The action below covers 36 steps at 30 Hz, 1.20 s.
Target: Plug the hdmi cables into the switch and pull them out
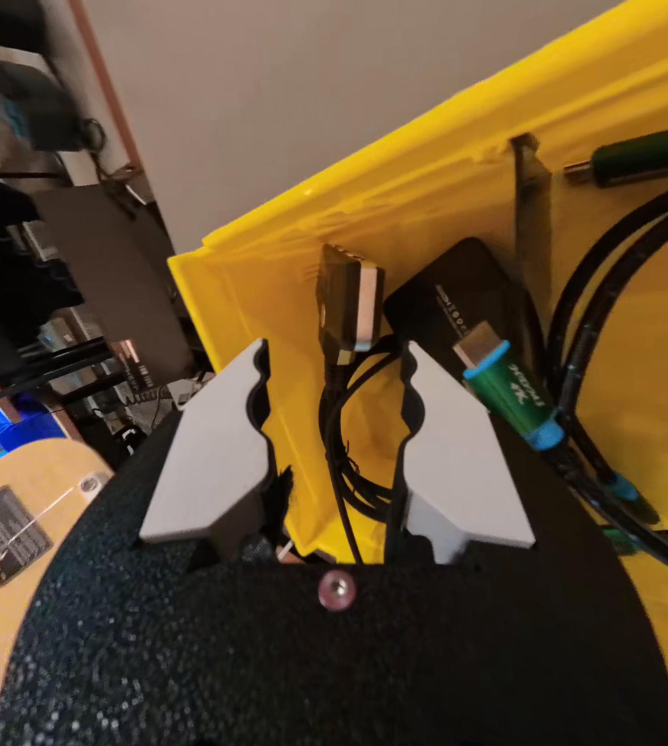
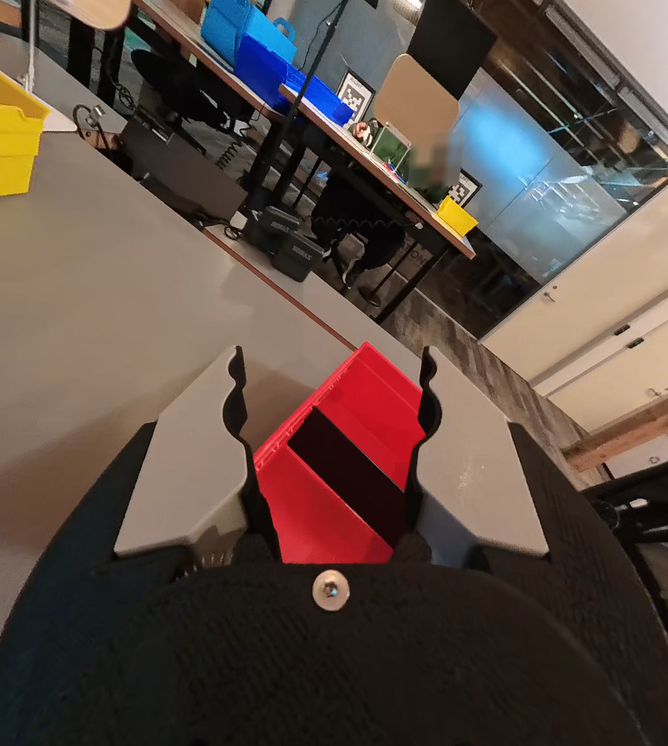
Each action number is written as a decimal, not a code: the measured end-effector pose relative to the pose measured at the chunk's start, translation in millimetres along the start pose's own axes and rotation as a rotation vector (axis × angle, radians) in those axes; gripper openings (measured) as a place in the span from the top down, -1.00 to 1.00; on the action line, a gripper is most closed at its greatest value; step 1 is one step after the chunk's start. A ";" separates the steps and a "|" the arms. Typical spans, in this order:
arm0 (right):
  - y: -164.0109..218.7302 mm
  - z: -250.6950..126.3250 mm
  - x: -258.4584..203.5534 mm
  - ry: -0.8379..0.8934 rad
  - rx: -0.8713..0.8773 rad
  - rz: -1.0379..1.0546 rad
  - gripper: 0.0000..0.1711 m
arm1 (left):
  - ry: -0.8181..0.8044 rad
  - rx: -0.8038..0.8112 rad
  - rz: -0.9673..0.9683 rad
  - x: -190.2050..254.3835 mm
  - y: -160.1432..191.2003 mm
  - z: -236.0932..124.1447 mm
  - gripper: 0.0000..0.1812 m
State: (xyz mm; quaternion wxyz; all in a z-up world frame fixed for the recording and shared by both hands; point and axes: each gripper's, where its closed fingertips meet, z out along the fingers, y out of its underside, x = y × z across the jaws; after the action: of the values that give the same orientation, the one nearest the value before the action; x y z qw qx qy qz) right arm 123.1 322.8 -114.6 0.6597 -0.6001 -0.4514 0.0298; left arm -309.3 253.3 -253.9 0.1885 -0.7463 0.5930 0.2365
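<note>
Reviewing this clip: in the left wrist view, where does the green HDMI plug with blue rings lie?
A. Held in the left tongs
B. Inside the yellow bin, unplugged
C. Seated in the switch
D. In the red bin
B: the green HDMI plug lies loose in the yellow bin, its metal tip bare beside the black switch.

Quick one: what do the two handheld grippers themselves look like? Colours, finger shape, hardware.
Both match. The left gripper and right gripper each have a rough-textured black body, two flat light-grey fingers with wavy black inner edges, and one round silver screw centred on the body. No sleeves, hands or gripper cables show.
</note>
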 end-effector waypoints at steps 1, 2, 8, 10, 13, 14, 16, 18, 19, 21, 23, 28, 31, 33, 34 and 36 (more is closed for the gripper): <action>2.1 -0.1 2.2 0.001 -0.002 0.010 -0.01 | 0.016 -0.009 0.013 0.8 0.4 5.6 0.31; 4.3 0.0 4.2 0.004 -0.005 0.016 -0.01 | 0.031 -0.012 0.026 1.6 -0.2 10.4 0.35; 15.4 -0.8 12.3 0.018 -0.032 0.023 -0.01 | -0.059 -0.074 0.184 -1.1 4.7 42.9 0.56; 15.8 -2.0 14.0 0.020 -0.028 0.026 -0.01 | -0.094 -0.063 0.211 -0.4 2.5 46.7 0.76; 18.3 -3.3 15.9 0.019 -0.031 0.029 -0.01 | -0.120 -0.054 0.149 -0.9 3.7 39.8 0.78; 19.5 -3.7 16.7 0.019 -0.034 0.029 -0.01 | -0.146 -0.039 0.128 -4.0 4.0 33.3 0.78; 20.8 -5.3 19.4 0.026 -0.036 0.029 -0.01 | -0.214 -0.004 0.064 -15.1 4.3 13.7 0.78; 18.7 -7.8 21.7 0.030 -0.024 0.037 0.00 | -0.276 0.036 -0.008 -29.0 4.2 -12.9 0.79; 16.8 -9.3 22.5 0.030 -0.015 0.042 0.00 | -0.315 0.044 -0.033 -37.2 5.6 -27.9 0.79; 13.7 -12.4 23.9 0.032 -0.001 0.047 0.00 | -0.400 0.049 -0.063 -54.4 8.5 -60.1 0.79; 12.4 -15.3 25.8 0.036 0.005 0.046 0.01 | -0.494 0.043 -0.092 -72.7 11.6 -94.5 0.79; 6.9 -24.8 31.8 0.046 0.036 0.063 0.01 | -0.717 0.086 -0.173 -115.4 3.0 -181.6 0.79; 2.6 -32.1 36.5 0.056 0.061 0.075 0.01 | -0.858 0.153 -0.220 -139.0 -16.6 -233.0 0.78; 0.6 -37.1 40.6 0.066 0.075 0.083 0.02 | -0.953 0.203 -0.233 -152.6 -36.6 -265.8 0.79; 0.0 -39.5 42.7 0.071 0.081 0.088 0.02 | -1.003 0.230 -0.239 -159.1 -48.4 -281.9 0.78; -1.2 -44.1 46.8 0.081 0.092 0.098 0.02 | -1.046 0.333 -0.265 -167.6 -79.5 -307.0 0.79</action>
State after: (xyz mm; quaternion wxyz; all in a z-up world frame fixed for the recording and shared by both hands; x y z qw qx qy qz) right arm 178.0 315.9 -81.8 0.7021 -0.5911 -0.3927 0.0583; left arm -223.0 232.2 93.6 0.6005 -0.5579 0.3510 0.4527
